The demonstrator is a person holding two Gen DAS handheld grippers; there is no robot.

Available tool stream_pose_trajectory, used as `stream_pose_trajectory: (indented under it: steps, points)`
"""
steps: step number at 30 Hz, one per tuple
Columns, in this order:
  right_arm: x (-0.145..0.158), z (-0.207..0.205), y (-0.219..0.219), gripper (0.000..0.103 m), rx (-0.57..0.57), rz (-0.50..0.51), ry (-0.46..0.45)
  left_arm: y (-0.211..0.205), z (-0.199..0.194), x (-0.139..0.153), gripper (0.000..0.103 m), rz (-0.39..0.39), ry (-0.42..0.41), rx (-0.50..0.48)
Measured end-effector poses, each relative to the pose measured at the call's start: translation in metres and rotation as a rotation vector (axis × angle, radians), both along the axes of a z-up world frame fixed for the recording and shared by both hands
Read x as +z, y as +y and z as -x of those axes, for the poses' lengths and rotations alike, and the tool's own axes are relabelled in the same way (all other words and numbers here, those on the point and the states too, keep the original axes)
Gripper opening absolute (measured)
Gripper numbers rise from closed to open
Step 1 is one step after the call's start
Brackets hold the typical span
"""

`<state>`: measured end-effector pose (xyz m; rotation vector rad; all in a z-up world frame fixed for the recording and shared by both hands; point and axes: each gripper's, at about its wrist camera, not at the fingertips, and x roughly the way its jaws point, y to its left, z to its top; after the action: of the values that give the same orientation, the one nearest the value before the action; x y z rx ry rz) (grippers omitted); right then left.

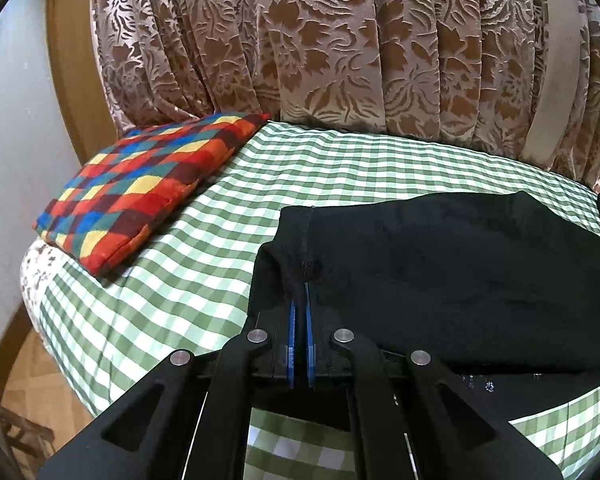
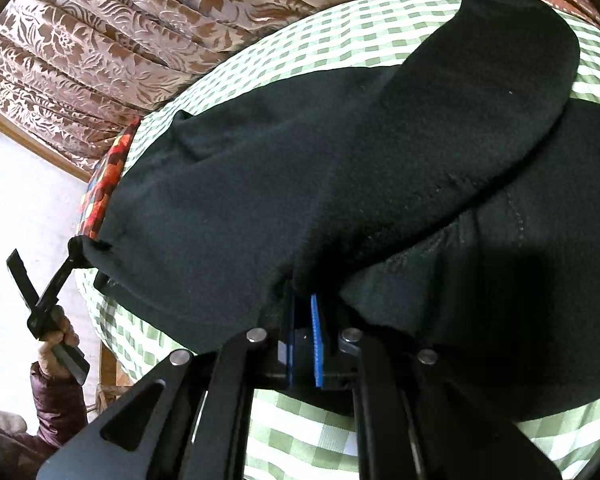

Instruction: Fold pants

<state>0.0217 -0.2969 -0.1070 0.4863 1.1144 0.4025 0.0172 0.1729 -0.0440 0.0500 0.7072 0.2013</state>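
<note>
**Desk:** While both claws are biting cloth, where are the pants lying?

**Photographer:** The black pants (image 1: 460, 280) are spreading across the lower right of the left wrist view, resting on a green-and-white checked bedsheet (image 1: 340, 168). The left gripper (image 1: 300, 280), at lower centre, is pinching a seamed edge of the fabric, its blue pads (image 1: 291, 320) pressed nearly together. In the right wrist view the right gripper (image 2: 304, 292) is clamping a bunched fold at lower centre, with cloth draping over its jaws.

**Desk:** How is the garment behaving?

**Photographer:** It is looking soft and limp, sagging between the two grips and doubling over itself at upper right of the right wrist view. I'd judge it light, matte and unlikely to slip, though one layer could be sliding off another. The stitched seams and hems are looking like the firmest places to take hold.

**Desk:** And the setting?

**Photographer:** The sheet is covering a padded bed, so the surface is giving under pressure. A multicoloured checked cushion (image 1: 139, 184) is sitting at centre left, well apart from the pants. A brown floral curtain (image 1: 340, 40) is hanging across the top. At lower left of the right wrist view, a person's hand (image 2: 53, 344) in a dark red sleeve (image 2: 57, 404) is gripping the left gripper's handle.
</note>
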Motion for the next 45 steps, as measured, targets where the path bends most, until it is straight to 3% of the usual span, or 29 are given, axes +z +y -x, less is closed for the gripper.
stream_pose_trajectory:
  steps: [17,20,23,26,32,35,36,37,39,41,44,45]
  points:
    - [0.004,0.003,0.001,0.006,-0.004,0.033,-0.024,0.001,0.001,0.0,0.003,-0.018,-0.005,-0.008]
    - [0.007,0.005,0.001,0.006,-0.011,0.028,-0.031,0.014,-0.005,-0.009,0.003,0.07,0.027,0.008]
    - [0.006,0.006,0.001,0.006,-0.018,0.02,-0.038,0.036,-0.001,-0.012,0.003,0.235,0.033,0.021]
    - [0.002,0.007,-0.002,0.006,-0.029,-0.008,-0.036,0.056,0.011,-0.011,0.017,0.369,0.028,0.047]
    - [-0.002,0.007,-0.006,0.006,-0.027,-0.045,-0.049,0.095,0.047,-0.023,0.017,0.705,0.005,0.145]
    - [-0.004,0.007,-0.008,0.006,-0.025,-0.06,-0.052,0.103,0.058,-0.033,0.04,0.839,0.001,0.172]
    - [-0.004,0.007,-0.007,0.006,-0.024,-0.06,-0.053,0.105,0.058,-0.034,0.04,0.879,-0.005,0.176]
    - [-0.005,0.007,-0.008,0.006,-0.023,-0.064,-0.055,0.105,0.058,-0.033,0.04,0.905,-0.008,0.179]
    - [-0.005,0.006,-0.007,0.006,-0.023,-0.068,-0.056,0.106,0.054,-0.027,0.057,0.932,-0.016,0.188]
    - [-0.004,0.006,-0.007,0.006,-0.022,-0.069,-0.059,0.104,0.041,-0.021,0.066,0.939,-0.015,0.179]
    - [-0.004,0.005,-0.006,0.006,-0.023,-0.07,-0.057,0.1,0.012,-0.019,0.067,0.967,0.049,0.193]
    - [-0.003,0.004,-0.006,0.006,-0.022,-0.068,-0.058,0.099,0.004,-0.02,0.066,0.938,0.073,0.214]
